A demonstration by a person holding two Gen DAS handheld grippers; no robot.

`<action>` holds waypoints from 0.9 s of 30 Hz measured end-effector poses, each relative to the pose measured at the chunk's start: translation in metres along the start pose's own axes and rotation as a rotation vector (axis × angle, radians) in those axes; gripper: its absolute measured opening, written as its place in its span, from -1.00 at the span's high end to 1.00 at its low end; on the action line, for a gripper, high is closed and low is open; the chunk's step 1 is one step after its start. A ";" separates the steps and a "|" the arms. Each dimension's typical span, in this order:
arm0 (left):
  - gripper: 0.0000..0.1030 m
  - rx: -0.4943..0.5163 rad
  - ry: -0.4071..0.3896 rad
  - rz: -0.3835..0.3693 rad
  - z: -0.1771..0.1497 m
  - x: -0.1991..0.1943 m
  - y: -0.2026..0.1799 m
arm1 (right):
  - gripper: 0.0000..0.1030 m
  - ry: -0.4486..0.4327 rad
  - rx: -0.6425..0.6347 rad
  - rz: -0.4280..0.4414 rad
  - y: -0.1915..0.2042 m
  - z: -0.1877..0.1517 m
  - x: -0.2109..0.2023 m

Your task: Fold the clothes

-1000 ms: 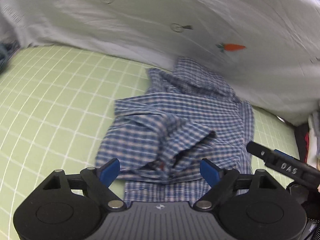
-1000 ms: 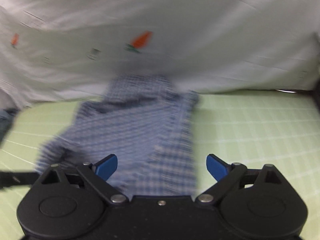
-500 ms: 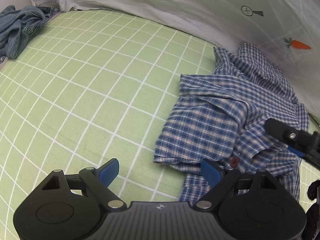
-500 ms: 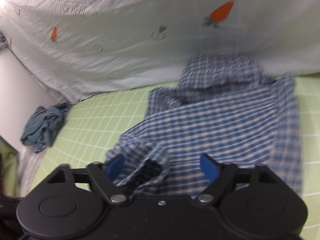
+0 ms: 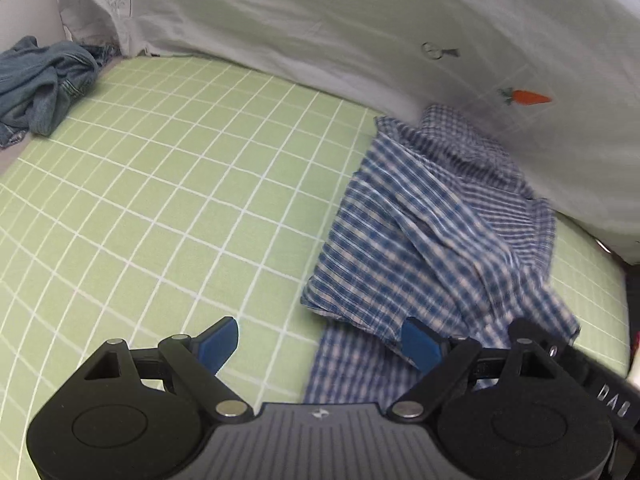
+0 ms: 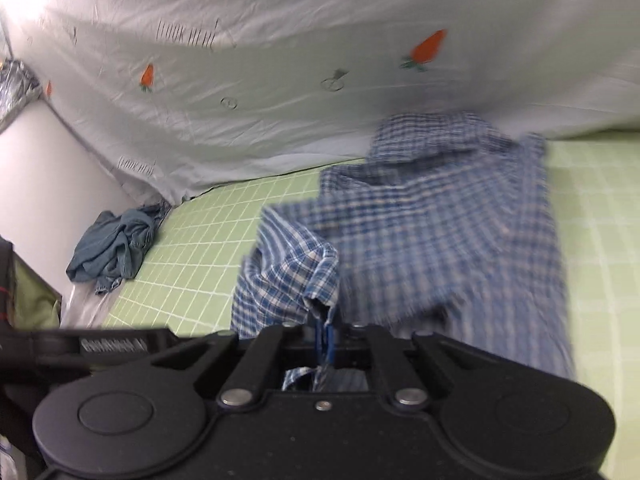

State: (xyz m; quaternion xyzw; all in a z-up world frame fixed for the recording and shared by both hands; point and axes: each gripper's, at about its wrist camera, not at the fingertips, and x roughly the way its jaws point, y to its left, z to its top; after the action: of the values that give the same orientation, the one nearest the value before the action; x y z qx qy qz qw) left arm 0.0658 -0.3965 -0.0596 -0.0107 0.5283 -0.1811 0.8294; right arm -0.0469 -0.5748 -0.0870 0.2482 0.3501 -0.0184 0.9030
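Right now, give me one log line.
right gripper: shut on plaid shirt | left gripper: open, empty | jeans: untouched

A green grid-patterned mat (image 5: 180, 184) covered the work surface. A white sheet printed with carrots (image 5: 360, 32) hung behind it as backdrop. A crumpled grey-blue denim garment (image 5: 40, 80) lay at the mat's far left edge.

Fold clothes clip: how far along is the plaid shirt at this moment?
Early. Done: little; the plaid shirt lies rumpled on the green checked cover. In hand: the right tool is shut on a bunched part of the shirt, the left tool is open beside it. Left: the folds themselves, and the crumpled denim garment.
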 end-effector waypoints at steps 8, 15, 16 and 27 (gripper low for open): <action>-0.73 0.064 0.002 -0.034 -0.063 -0.053 -0.018 | 0.94 -0.007 0.154 -0.051 -0.019 -0.072 -0.079; -0.73 0.120 0.039 -0.056 -0.116 -0.070 -0.029 | 0.94 0.007 0.259 -0.082 -0.033 -0.126 -0.123; -0.73 0.132 0.049 -0.057 -0.125 -0.072 -0.030 | 0.94 0.010 0.268 -0.089 -0.035 -0.132 -0.127; -0.73 0.176 0.139 -0.018 -0.186 -0.068 -0.027 | 0.94 0.076 0.338 -0.141 -0.050 -0.184 -0.146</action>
State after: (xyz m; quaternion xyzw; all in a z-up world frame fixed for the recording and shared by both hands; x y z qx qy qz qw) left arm -0.1308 -0.3678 -0.0765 0.0699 0.5665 -0.2345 0.7869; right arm -0.2820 -0.5546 -0.1308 0.3718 0.3923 -0.1308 0.8311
